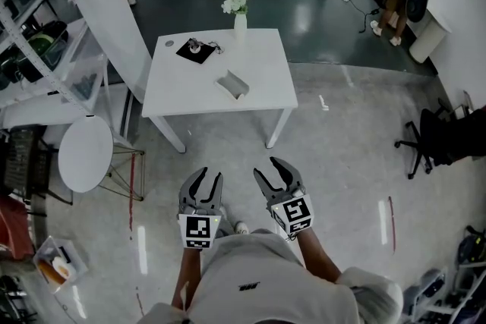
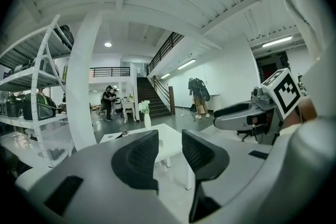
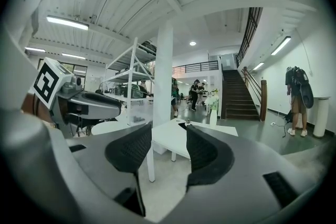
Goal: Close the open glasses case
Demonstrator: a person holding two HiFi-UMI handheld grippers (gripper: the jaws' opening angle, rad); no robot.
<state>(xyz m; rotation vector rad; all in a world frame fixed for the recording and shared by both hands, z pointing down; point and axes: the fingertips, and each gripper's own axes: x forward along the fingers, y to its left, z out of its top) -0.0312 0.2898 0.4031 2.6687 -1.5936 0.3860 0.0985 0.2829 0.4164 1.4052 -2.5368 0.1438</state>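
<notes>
The glasses case (image 1: 233, 84) lies open on the white worktop (image 1: 262, 68), pale grey, its lid tilted up, right of a black pad (image 1: 196, 51). Well short of it, the left gripper (image 1: 208, 178) and right gripper (image 1: 269, 170) hang over the floor, both released and empty.

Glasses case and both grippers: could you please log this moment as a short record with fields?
glasses case: looks open, lying on the white table, towards its near edge
left gripper: jaws apart, empty, over the floor short of the table
right gripper: jaws apart, empty, beside the left one
also on table: vase of white flowers at the far edge; black mat
task: not begun
</notes>
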